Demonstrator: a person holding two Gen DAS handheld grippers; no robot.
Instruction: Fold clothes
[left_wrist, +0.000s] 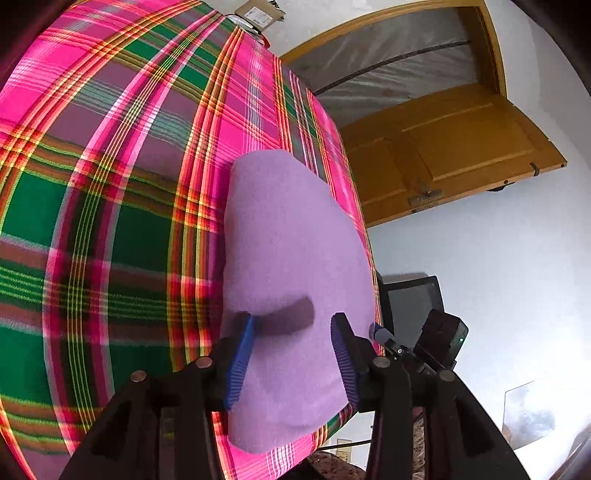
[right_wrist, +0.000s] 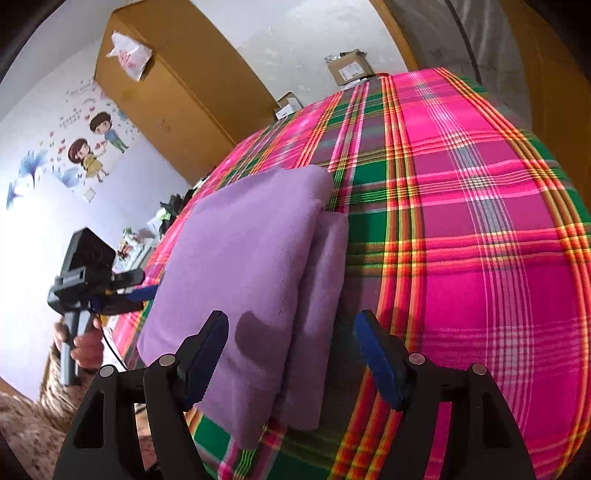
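Observation:
A lilac fleece garment (left_wrist: 291, 240) lies folded into a thick pad on the pink and green plaid bedcover (left_wrist: 110, 221), near the bed's edge. My left gripper (left_wrist: 295, 321) hovers over its near end, blue pads wide apart and not pressing the cloth: open. In the right wrist view the same folded garment (right_wrist: 240, 266) shows two stacked layers. My right gripper (right_wrist: 291, 321) stands open over its near right edge, gripping nothing. The left gripper (right_wrist: 142, 291) shows at the garment's left side, held by a hand (right_wrist: 85, 343). The right gripper (left_wrist: 378, 332) shows at the cloth's right edge.
An open wooden door (left_wrist: 461, 147) and a dark screen (left_wrist: 413, 306) stand beyond the bed's edge. A cardboard box (right_wrist: 349, 68) sits at the bed's far end. A tall wooden wardrobe (right_wrist: 173, 85) and a cluttered surface (right_wrist: 147, 236) lie beyond the bed's edge in the right wrist view.

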